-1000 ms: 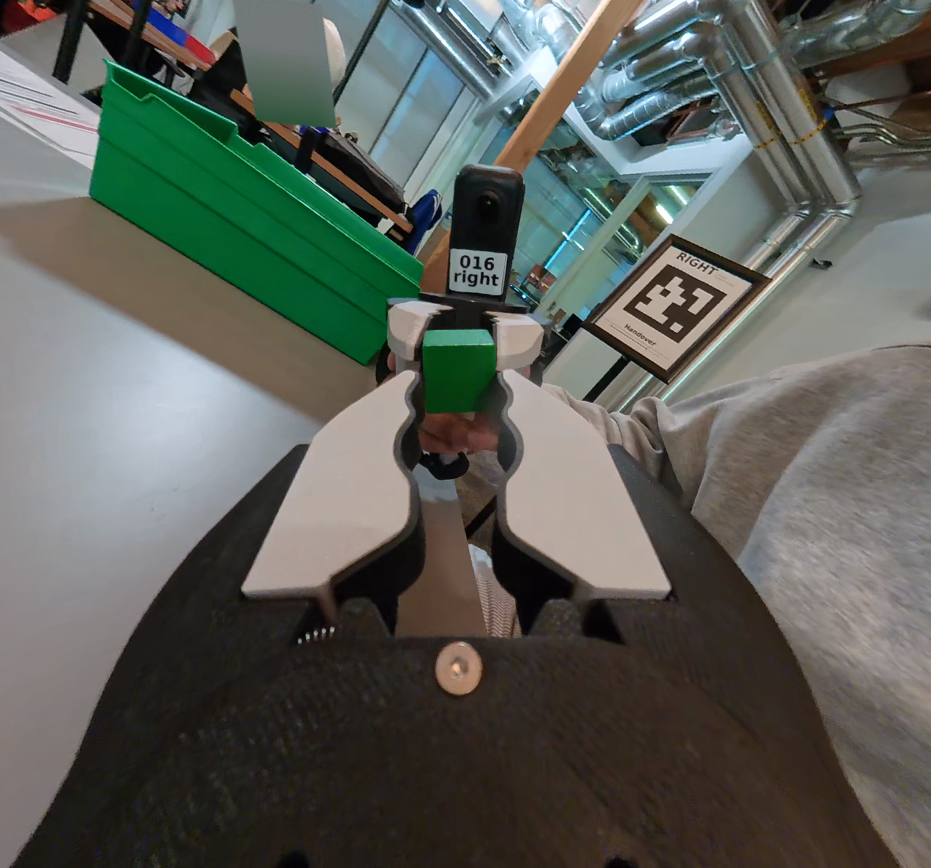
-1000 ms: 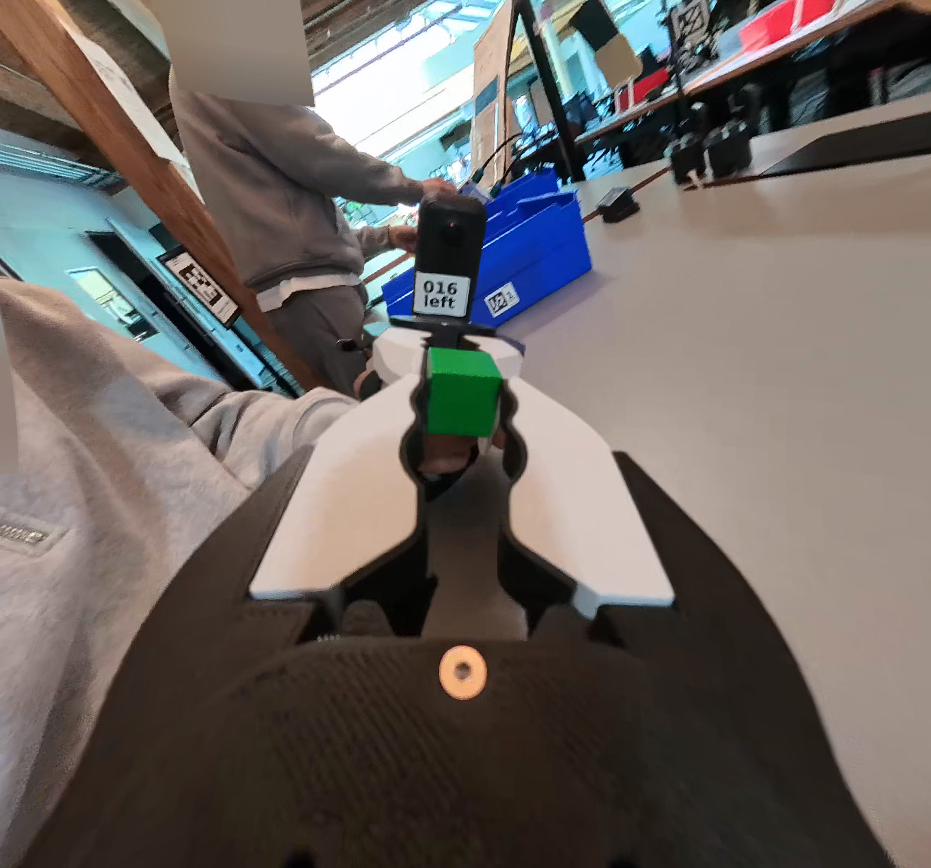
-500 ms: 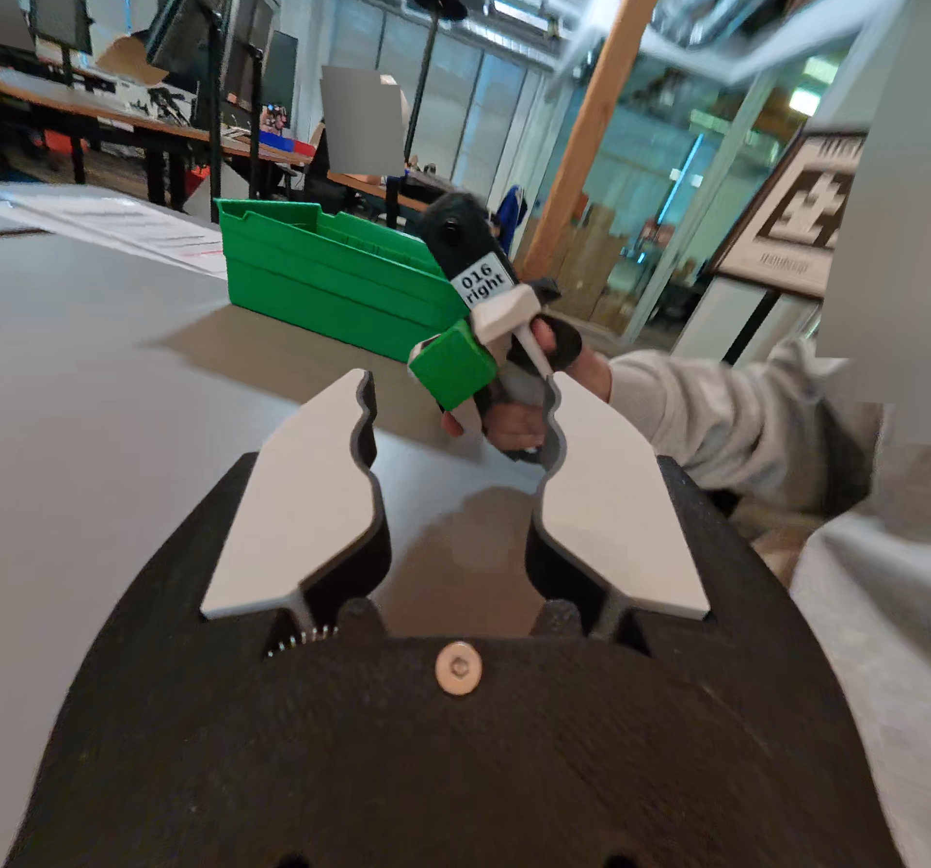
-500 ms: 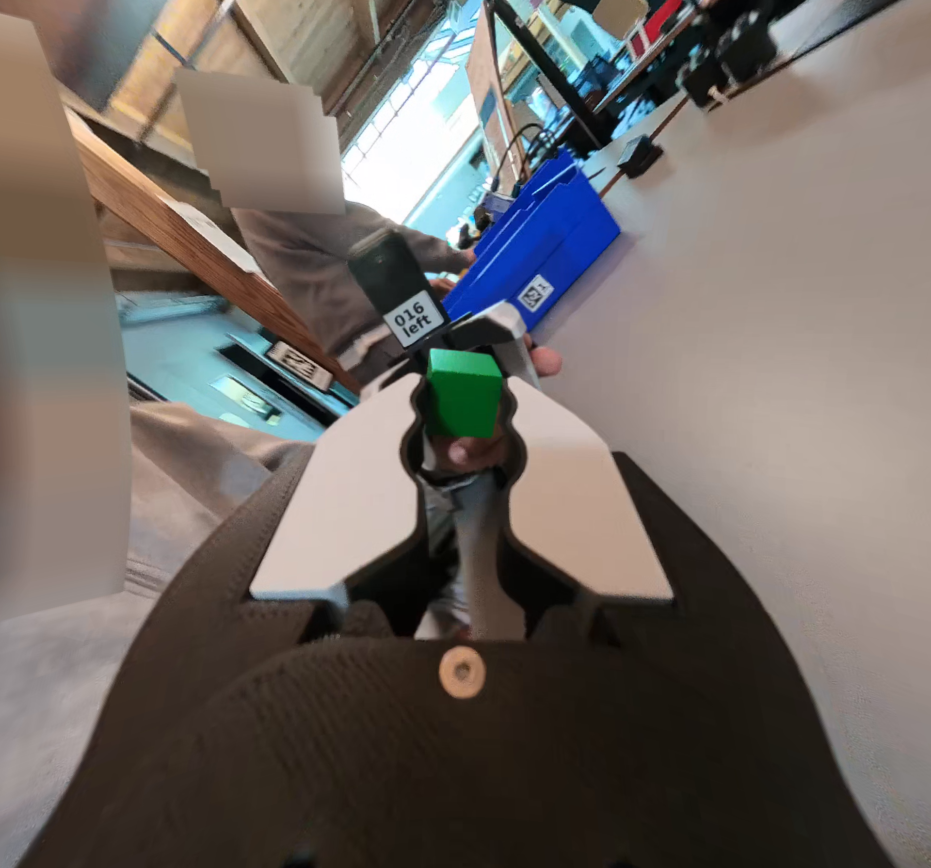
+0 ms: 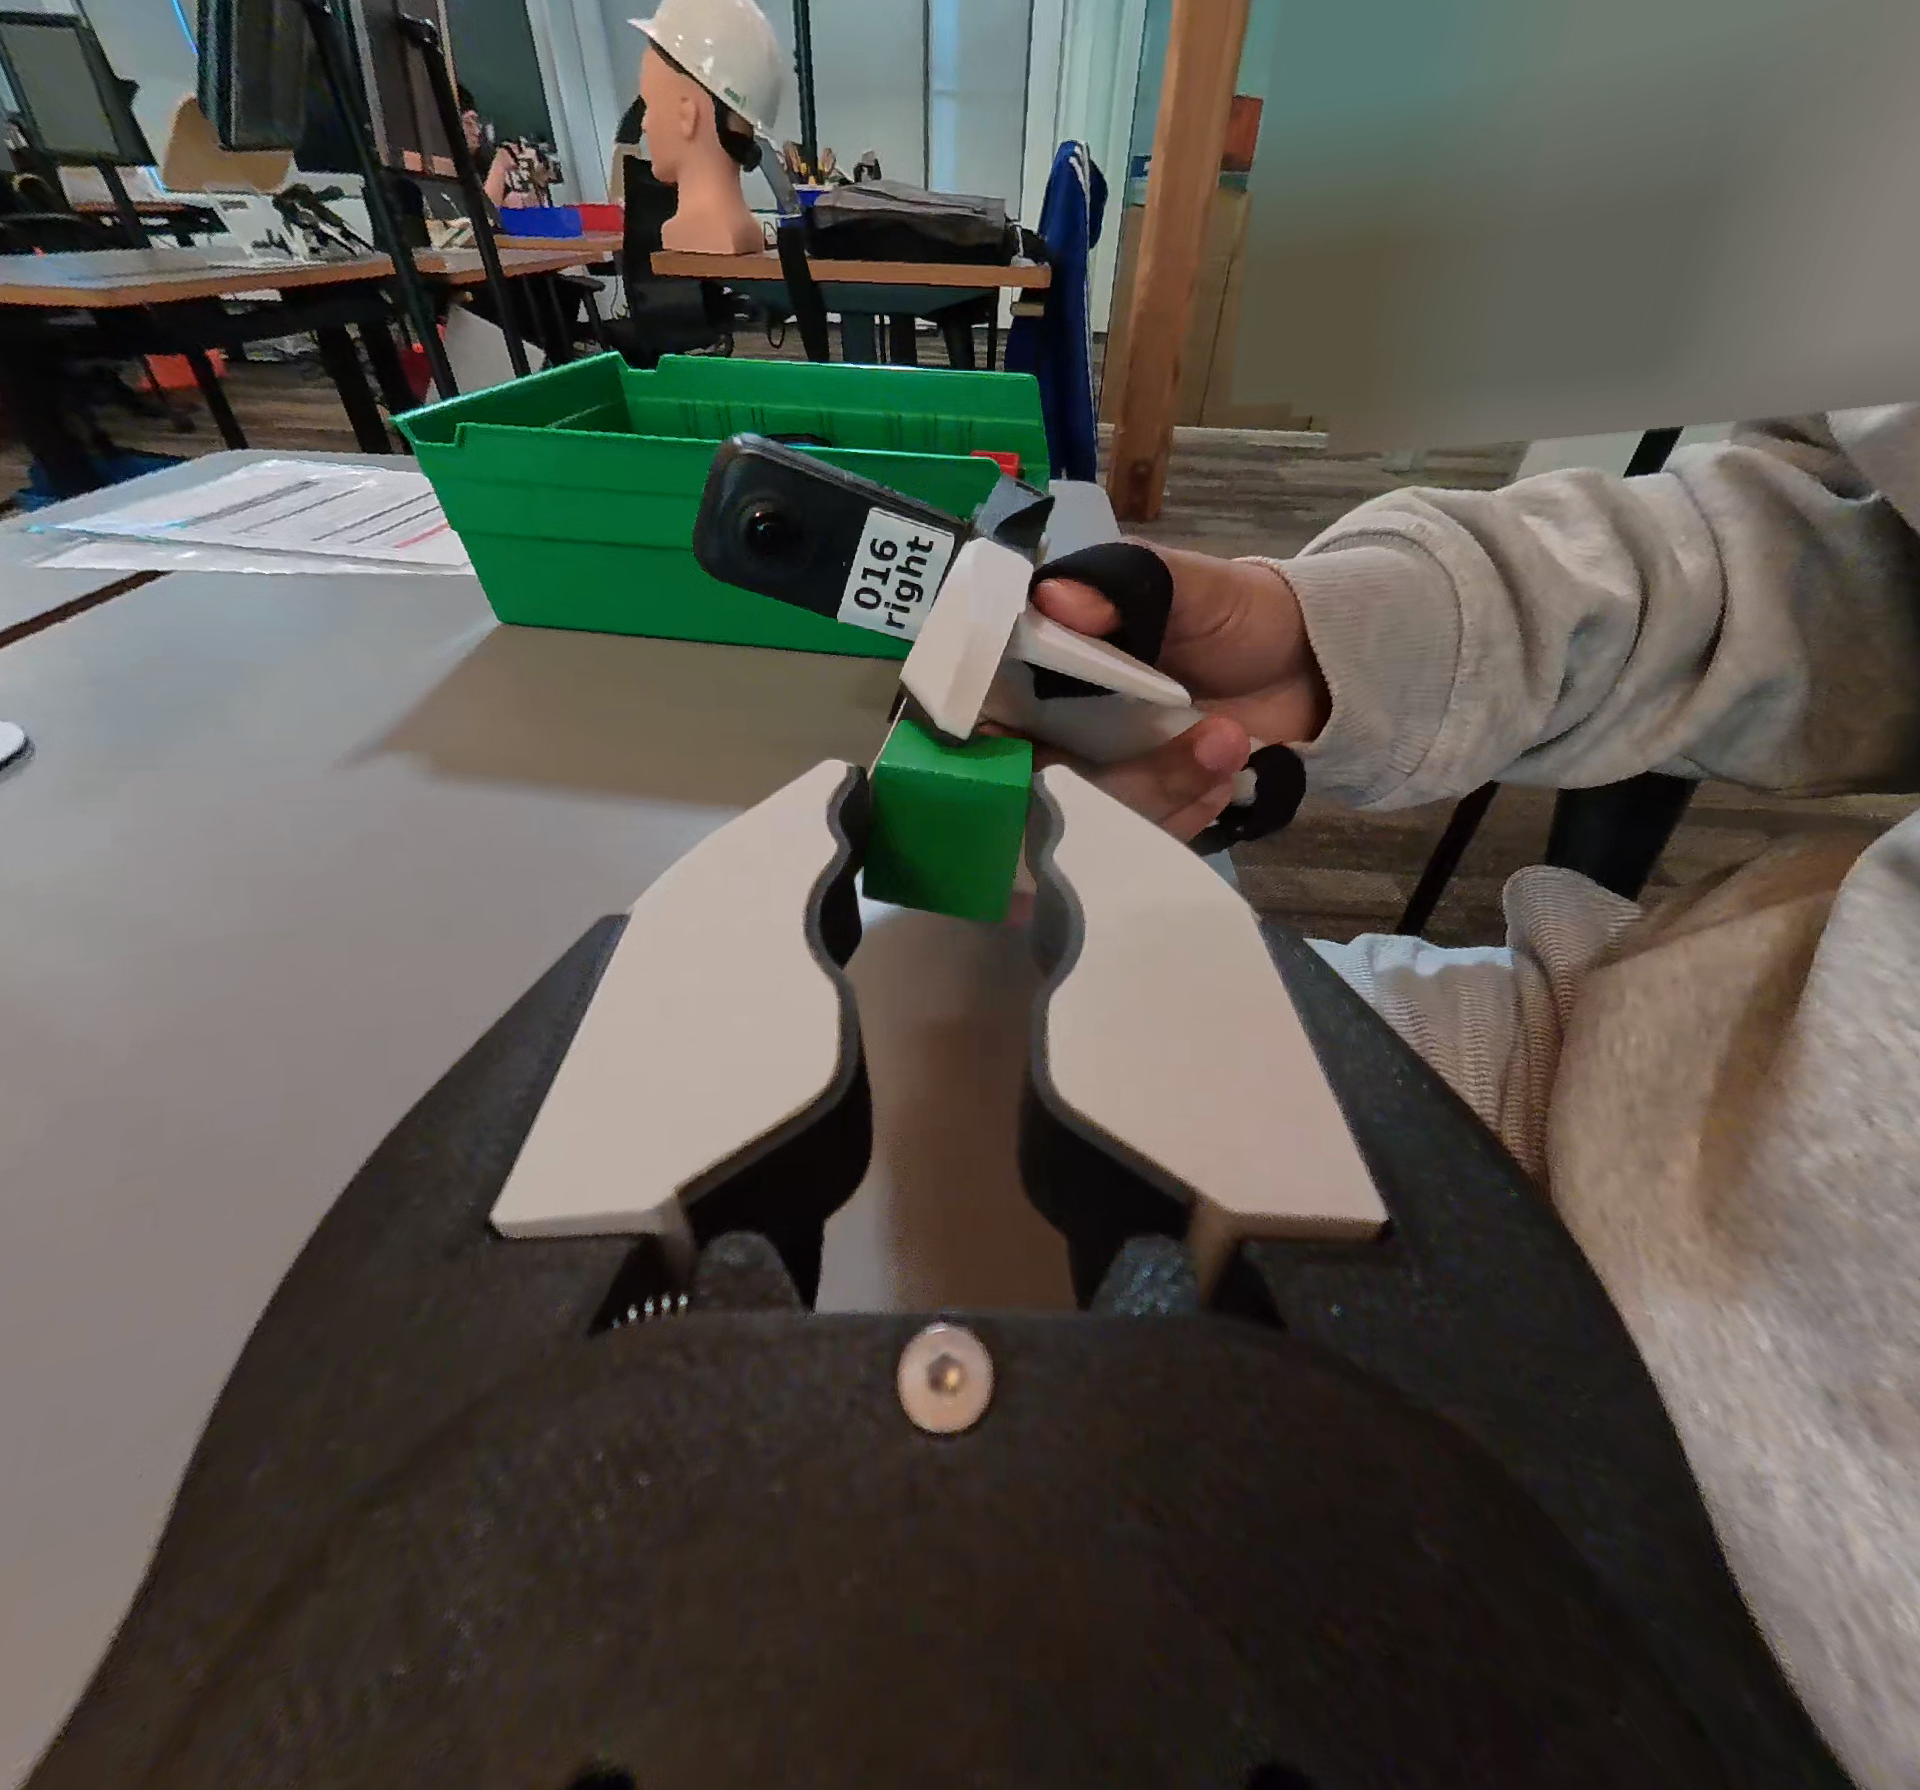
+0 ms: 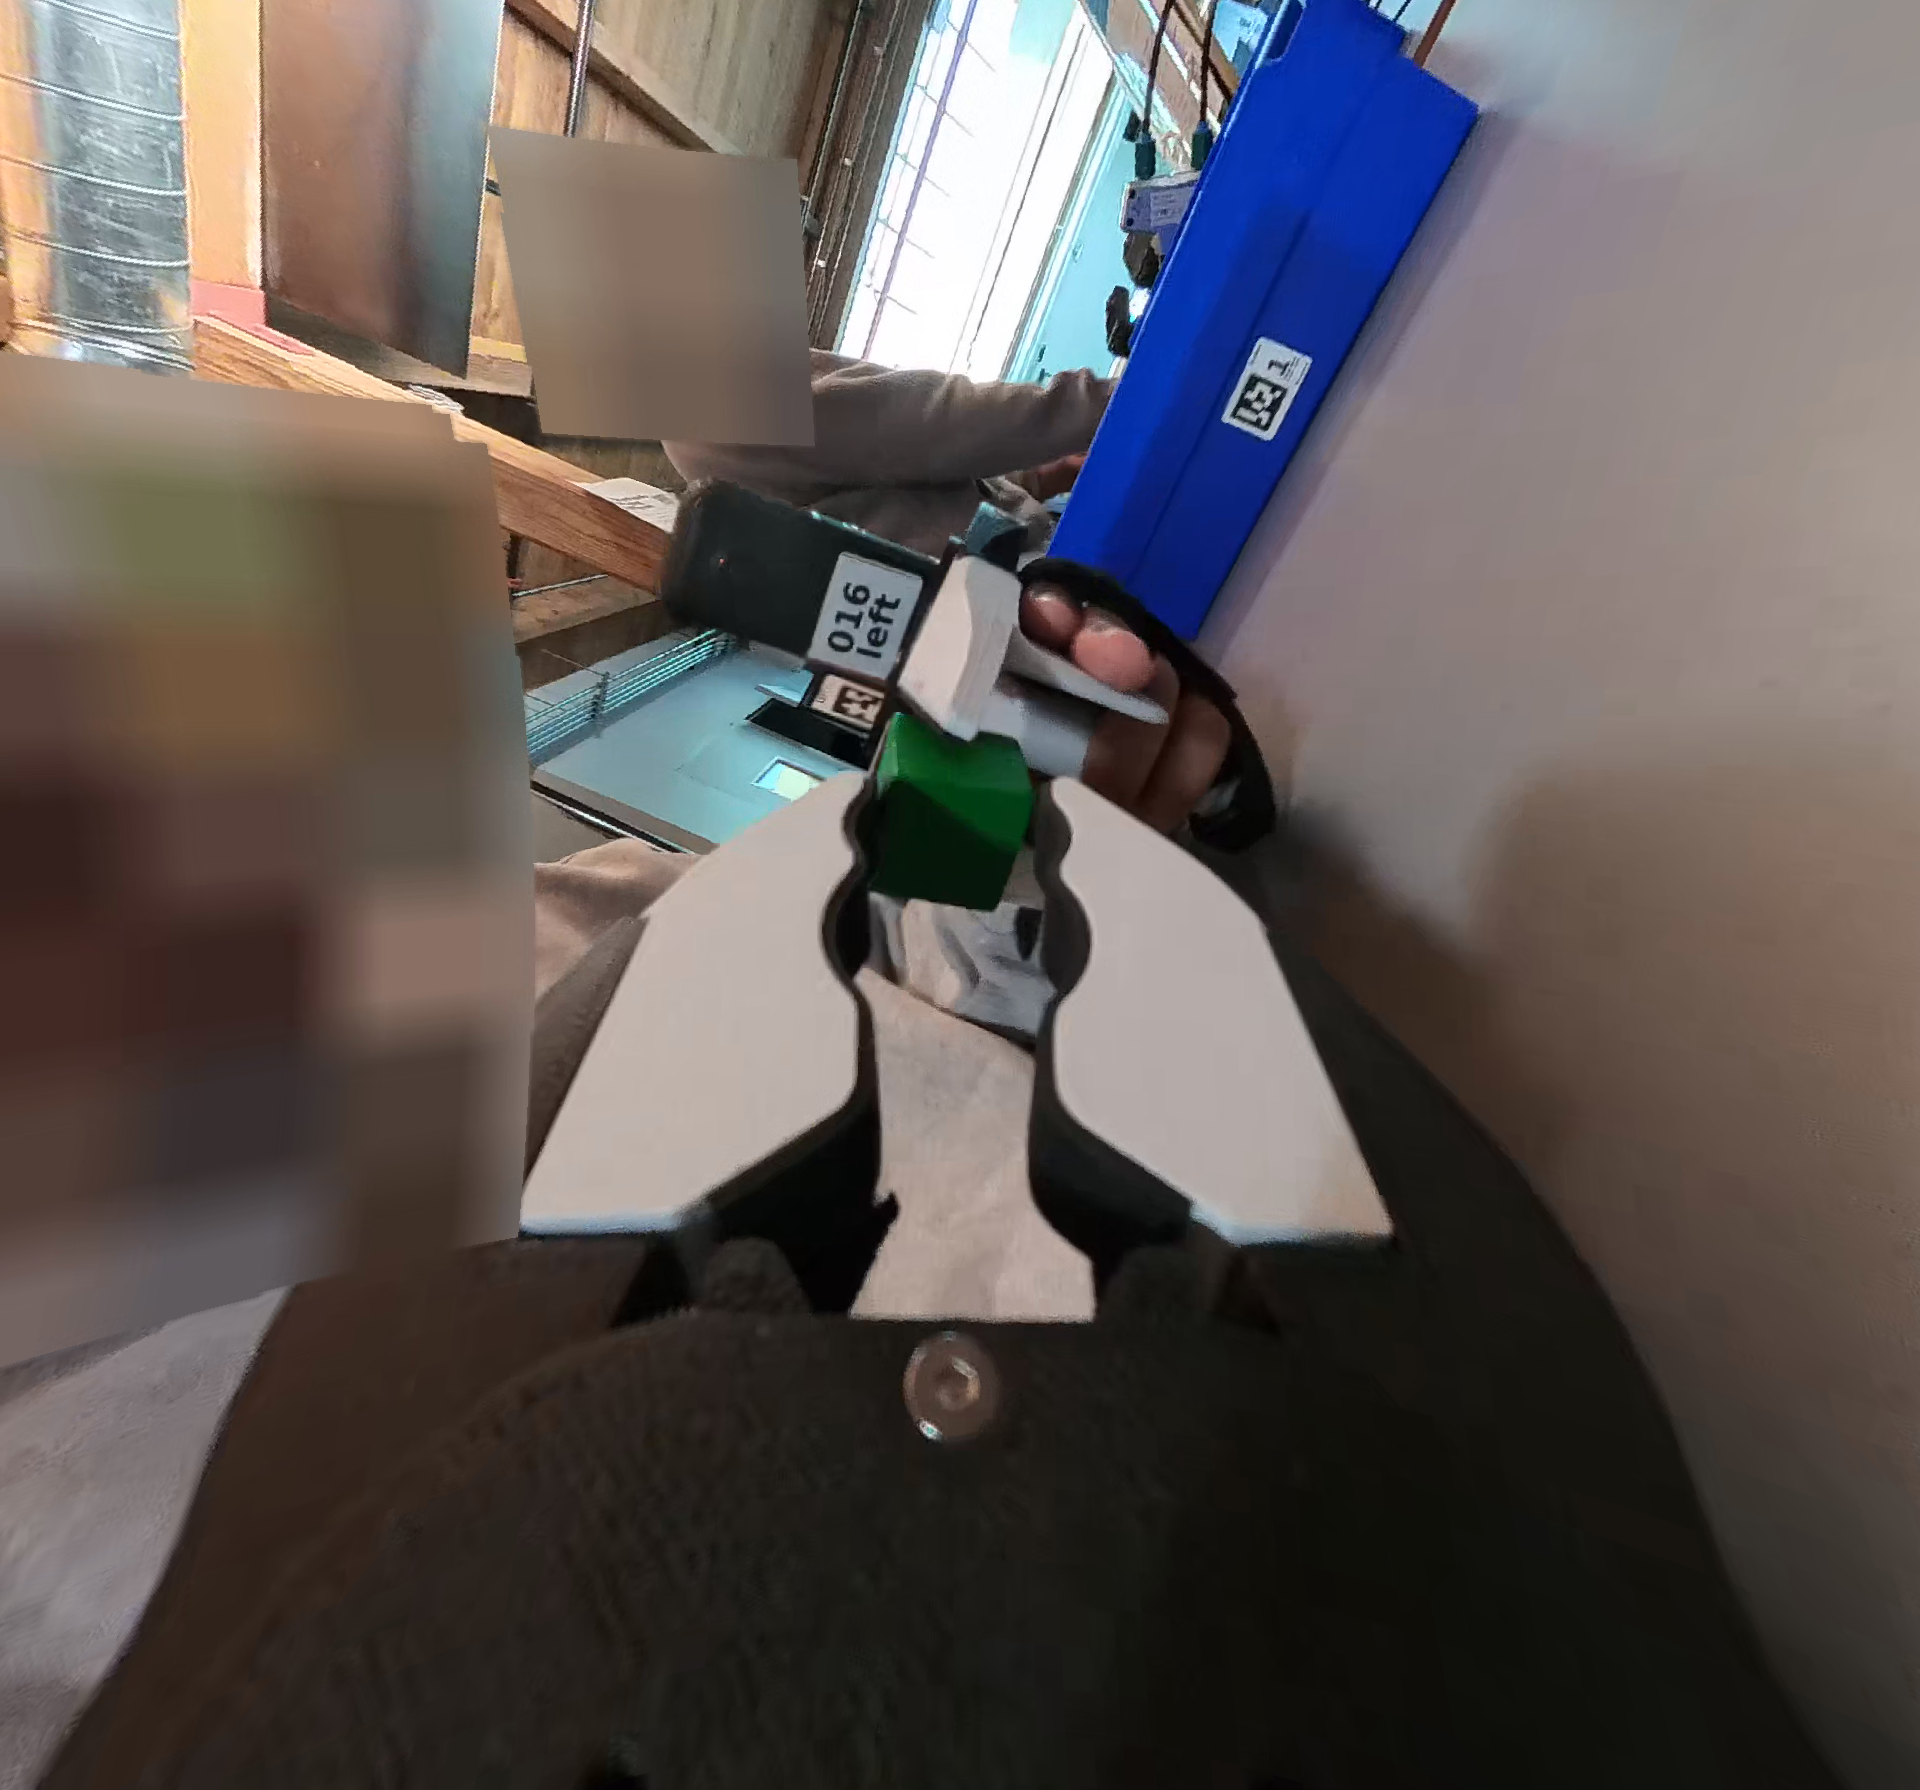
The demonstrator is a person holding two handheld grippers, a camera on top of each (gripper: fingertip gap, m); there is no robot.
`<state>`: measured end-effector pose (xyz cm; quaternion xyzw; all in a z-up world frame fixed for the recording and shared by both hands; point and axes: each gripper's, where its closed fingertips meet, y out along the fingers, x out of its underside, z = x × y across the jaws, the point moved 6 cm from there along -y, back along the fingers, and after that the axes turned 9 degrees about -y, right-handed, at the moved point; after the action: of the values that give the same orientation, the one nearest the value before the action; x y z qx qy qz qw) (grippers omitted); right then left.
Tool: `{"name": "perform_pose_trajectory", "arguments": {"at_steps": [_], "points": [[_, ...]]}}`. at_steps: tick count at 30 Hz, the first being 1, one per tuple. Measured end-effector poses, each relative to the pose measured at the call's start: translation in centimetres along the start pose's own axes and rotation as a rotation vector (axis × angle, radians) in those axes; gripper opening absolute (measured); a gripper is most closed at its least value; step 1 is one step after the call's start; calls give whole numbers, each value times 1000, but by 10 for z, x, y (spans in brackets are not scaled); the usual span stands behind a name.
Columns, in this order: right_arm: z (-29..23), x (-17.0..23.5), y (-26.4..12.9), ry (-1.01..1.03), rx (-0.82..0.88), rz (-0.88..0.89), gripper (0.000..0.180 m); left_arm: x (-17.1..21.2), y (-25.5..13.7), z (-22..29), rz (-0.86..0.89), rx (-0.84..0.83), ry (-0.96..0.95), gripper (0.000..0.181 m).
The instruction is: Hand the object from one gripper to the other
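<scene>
A green block (image 5: 945, 841) is held in the air above the grey table (image 5: 260, 857), at its near edge. My left gripper (image 5: 948, 805) has its white fingers shut on the block's two sides. The right gripper faces it, rolled about a quarter turn, with one white finger (image 5: 961, 644) on the block's top. In the right wrist view my right gripper (image 6: 954, 805) is shut on the same block (image 6: 951, 836), and the left gripper's finger (image 6: 961, 644) lies on it from the far side. Both grip the block at once.
A green bin (image 5: 665, 556) stands on the table behind the block, with papers (image 5: 270, 519) to its left. A blue bin (image 6: 1278, 369) lies along the table in the right wrist view. A grey sleeve (image 5: 1558, 618) reaches in from the right. A person in grey (image 6: 935, 431) stands behind.
Half a second ago my left gripper was open and apart from the block; now it is shut on it again. The two grippers have rolled about a quarter turn to each other.
</scene>
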<state>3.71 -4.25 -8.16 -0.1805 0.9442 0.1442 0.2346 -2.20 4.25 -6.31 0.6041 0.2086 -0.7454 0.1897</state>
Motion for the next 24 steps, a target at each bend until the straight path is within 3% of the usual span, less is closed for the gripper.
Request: {"name": "perform_pose_trajectory", "arguments": {"at_steps": [1,3,7,11,17,21,24], "points": [[0,-1,0,-25,11,10,34,-1,0,-1,8,5,-19,29],[-1,-6,-2,-84,19,50,44,-3,-2,-4,30,4,-68,29],[-10,-19,-10,-296,42,173,47,-2,-6,-15,78,45,-267,29],[-23,-23,-11,-647,135,183,49,1,-9,-26,151,148,-551,29],[-35,-8,2,-1320,328,-8,55,4,-12,-34,188,275,-793,29],[-31,6,13,-1484,373,-135,62,7,-8,-29,138,379,-880,29],[-29,12,16,-1592,408,-213,50,10,-3,-23,85,428,-903,30]]}}
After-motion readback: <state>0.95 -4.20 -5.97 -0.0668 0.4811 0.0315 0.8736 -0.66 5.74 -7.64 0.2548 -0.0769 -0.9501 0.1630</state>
